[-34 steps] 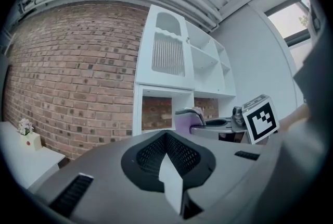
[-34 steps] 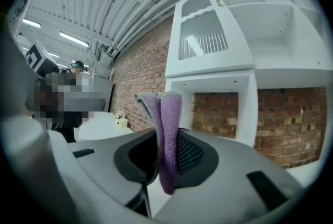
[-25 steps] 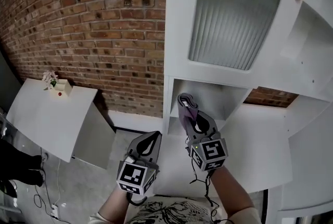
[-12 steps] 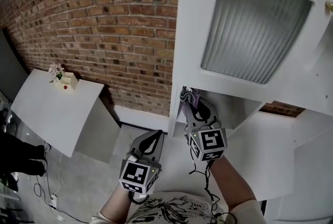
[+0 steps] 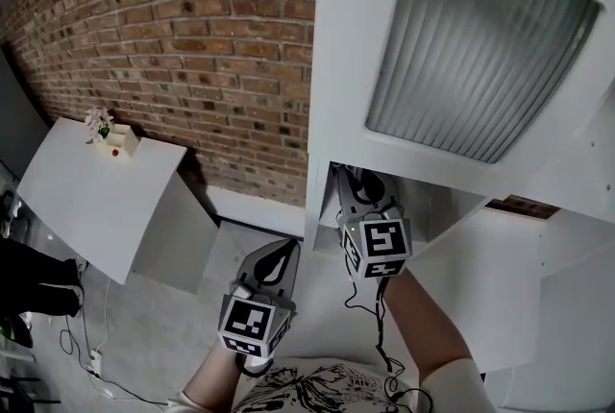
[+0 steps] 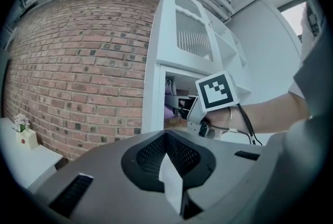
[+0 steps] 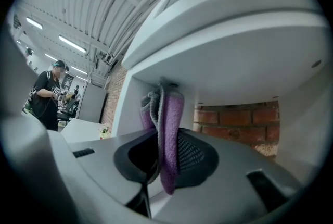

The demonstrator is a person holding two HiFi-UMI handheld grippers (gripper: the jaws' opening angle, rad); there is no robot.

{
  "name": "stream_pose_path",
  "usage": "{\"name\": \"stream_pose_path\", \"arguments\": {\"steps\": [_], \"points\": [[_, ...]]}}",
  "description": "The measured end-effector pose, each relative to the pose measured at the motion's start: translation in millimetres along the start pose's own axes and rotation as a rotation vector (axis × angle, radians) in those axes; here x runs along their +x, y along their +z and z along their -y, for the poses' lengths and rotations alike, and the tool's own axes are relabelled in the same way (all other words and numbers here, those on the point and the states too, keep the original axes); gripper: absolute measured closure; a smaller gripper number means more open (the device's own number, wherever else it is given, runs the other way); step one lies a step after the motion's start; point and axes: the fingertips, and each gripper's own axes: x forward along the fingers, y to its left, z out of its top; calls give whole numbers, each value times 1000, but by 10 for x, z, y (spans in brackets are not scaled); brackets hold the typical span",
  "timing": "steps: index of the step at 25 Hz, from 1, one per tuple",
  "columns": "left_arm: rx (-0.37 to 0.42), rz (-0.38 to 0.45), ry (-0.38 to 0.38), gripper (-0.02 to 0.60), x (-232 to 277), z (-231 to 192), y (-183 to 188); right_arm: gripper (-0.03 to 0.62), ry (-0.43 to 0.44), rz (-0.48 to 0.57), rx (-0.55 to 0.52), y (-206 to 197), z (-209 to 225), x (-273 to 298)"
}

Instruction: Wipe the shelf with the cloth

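Right tongs (image 7: pixel 165 168) clamped mid-fold on limp purple knitted cloth (image 7: pixel 170 113), judged light, soft and compliant, inside white shelf recess (image 5: pixel 437 209) at frame centre; left tongs (image 6: pixel 167 165) pressed together, empty.

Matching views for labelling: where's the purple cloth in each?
Head view: purple cloth centre, just inside the white open compartment, mostly hidden.
Left gripper view: centre, in that compartment, left of the marker cube.
Right gripper view: centre, clamped in the right claw.
Shared landmark: the brick wall.
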Motion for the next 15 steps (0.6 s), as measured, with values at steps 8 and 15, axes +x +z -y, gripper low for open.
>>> {"name": "stream_pose_path", "arguments": {"steps": [8,15], "points": [[15,-11,-4,567,82,-78,-18,519,-52,14,-79,-134,350,448],[-2,-26,10,567,124,-181,-92,519,-84,-36,-75,-340,624,808]]}}
